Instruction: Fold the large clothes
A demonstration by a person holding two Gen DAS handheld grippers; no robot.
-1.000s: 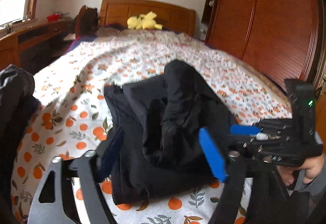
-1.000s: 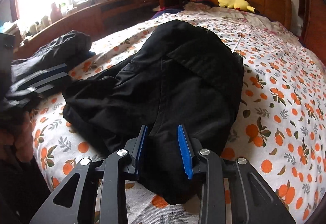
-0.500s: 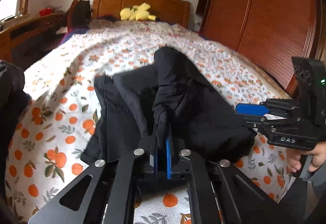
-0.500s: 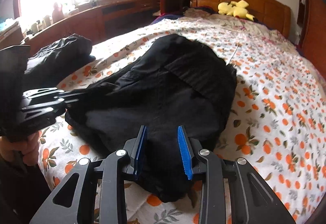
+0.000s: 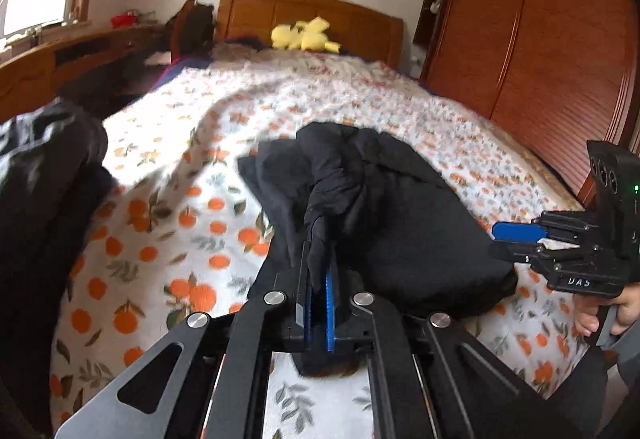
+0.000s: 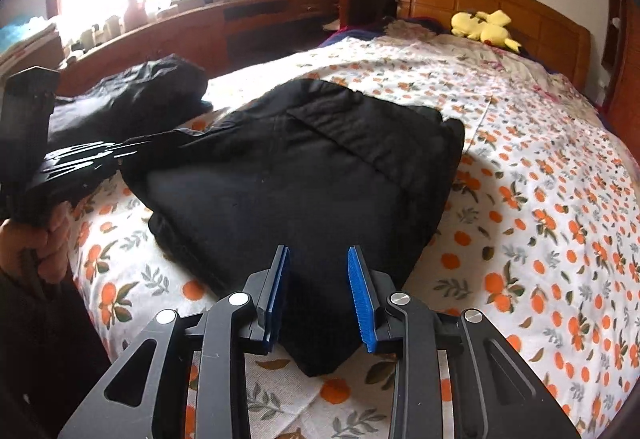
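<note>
A black garment (image 6: 320, 167) lies partly folded on the orange-print bedsheet (image 6: 540, 199). My left gripper (image 5: 319, 279) is shut on a bunched fold of the garment (image 5: 380, 207) at its near edge and lifts it a little. My right gripper (image 6: 320, 279) is open, its blue pads either side of the garment's near corner, which lies between them untouched. In the left wrist view the right gripper (image 5: 516, 235) shows at the garment's right edge. In the right wrist view the left gripper (image 6: 92, 159) shows at the garment's left edge.
A second dark garment (image 6: 132, 99) is piled at the bed's left edge. A yellow plush toy (image 6: 484, 27) lies by the wooden headboard (image 6: 500, 3). A wooden wardrobe (image 5: 540, 39) stands on the right, a wooden desk under the window (image 6: 240, 23) on the left.
My left gripper went from open around the garment's near edge to shut on a fold of it, then lifted it. My right gripper stayed open and drew back slightly.
</note>
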